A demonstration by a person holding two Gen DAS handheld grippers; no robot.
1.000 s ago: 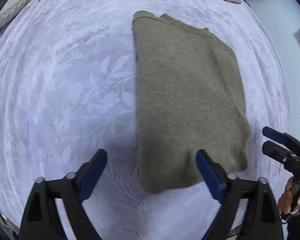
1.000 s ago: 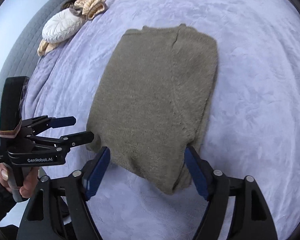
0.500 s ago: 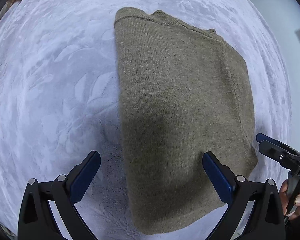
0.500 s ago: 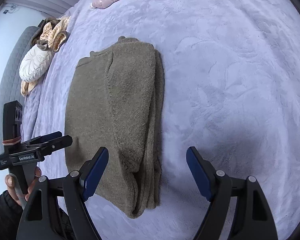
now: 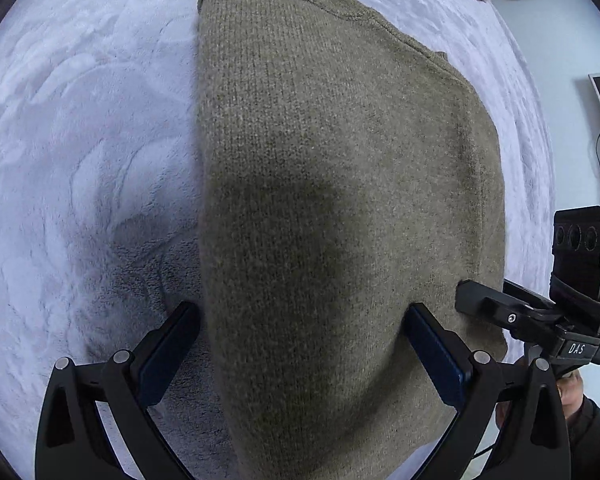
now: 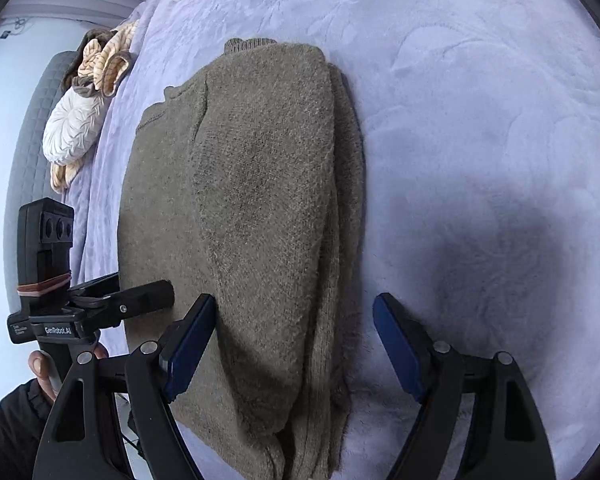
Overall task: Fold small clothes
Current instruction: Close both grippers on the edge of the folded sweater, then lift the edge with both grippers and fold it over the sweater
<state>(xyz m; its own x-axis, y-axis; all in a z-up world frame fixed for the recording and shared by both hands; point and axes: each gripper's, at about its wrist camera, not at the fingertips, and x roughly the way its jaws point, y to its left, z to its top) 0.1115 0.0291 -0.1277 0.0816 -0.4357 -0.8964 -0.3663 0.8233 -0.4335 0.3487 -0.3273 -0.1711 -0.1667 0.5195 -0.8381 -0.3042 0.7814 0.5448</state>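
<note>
Lavender bedspread [image 5: 80, 128] carries the folded sweater [image 5: 332, 208], its length running away from you, collar far; your left gripper [image 5: 300, 344] and right gripper [image 6: 296, 344] gape wide, grasping nothing.

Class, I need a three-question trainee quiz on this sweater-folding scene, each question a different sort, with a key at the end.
1. True or false: the left gripper is shut on the olive knit sweater.
2. What lies under the sweater: A) wooden table B) lavender plush blanket C) tiled floor?
3. Fill in: in the right wrist view, the right gripper straddles the sweater's ____ edge.

Key: 1 false, its jaws stand open over the sweater; 2 B; 3 right, where layered folds show.
</note>
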